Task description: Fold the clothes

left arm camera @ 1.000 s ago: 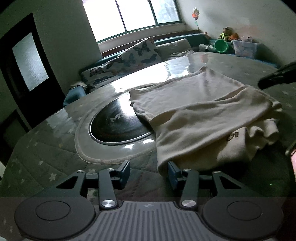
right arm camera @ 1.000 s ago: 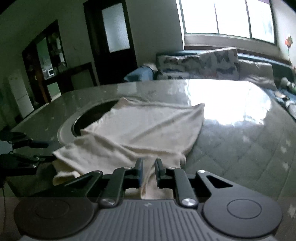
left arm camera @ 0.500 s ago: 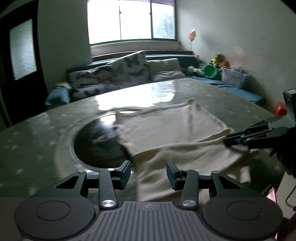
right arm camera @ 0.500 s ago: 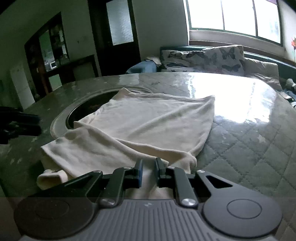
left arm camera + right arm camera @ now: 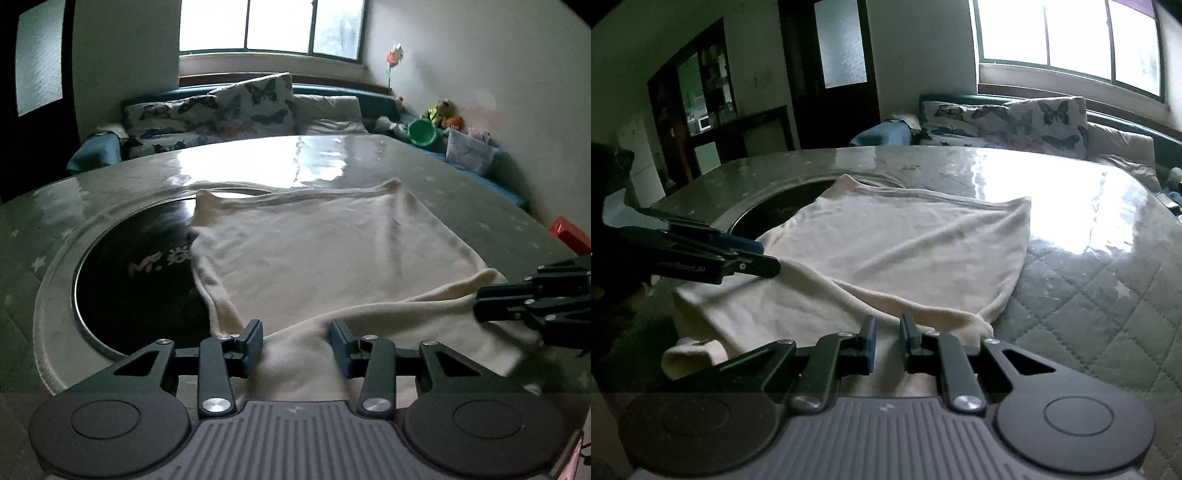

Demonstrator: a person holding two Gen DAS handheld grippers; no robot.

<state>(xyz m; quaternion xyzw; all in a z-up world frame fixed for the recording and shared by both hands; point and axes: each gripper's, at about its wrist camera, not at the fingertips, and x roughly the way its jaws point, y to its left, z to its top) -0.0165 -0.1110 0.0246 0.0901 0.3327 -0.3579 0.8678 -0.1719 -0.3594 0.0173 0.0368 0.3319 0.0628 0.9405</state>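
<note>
My left gripper [image 5: 297, 341] has its jaws spread apart, with the near edge of the cream garment [image 5: 325, 251] lying between them; the pads do not press on it. My right gripper [image 5: 886, 339] has its jaws almost together, and they pinch a fold of the same garment at its near edge. In the left wrist view I see the right gripper at the right side, its tips on the cloth.

The garment lies spread on the grey-green quilted table [image 5: 1089, 295] under a shiny clear cover. Its far left corner reaches over the round dark plate [image 5: 140, 273] that is set into the table.

Behind the table, by the wall, I see a clear plastic box [image 5: 469, 153]; what is in it I cannot tell. Beside it a green bucket [image 5: 423, 133] lies tilted, with soft toys [image 5: 443, 110] just behind.
</note>
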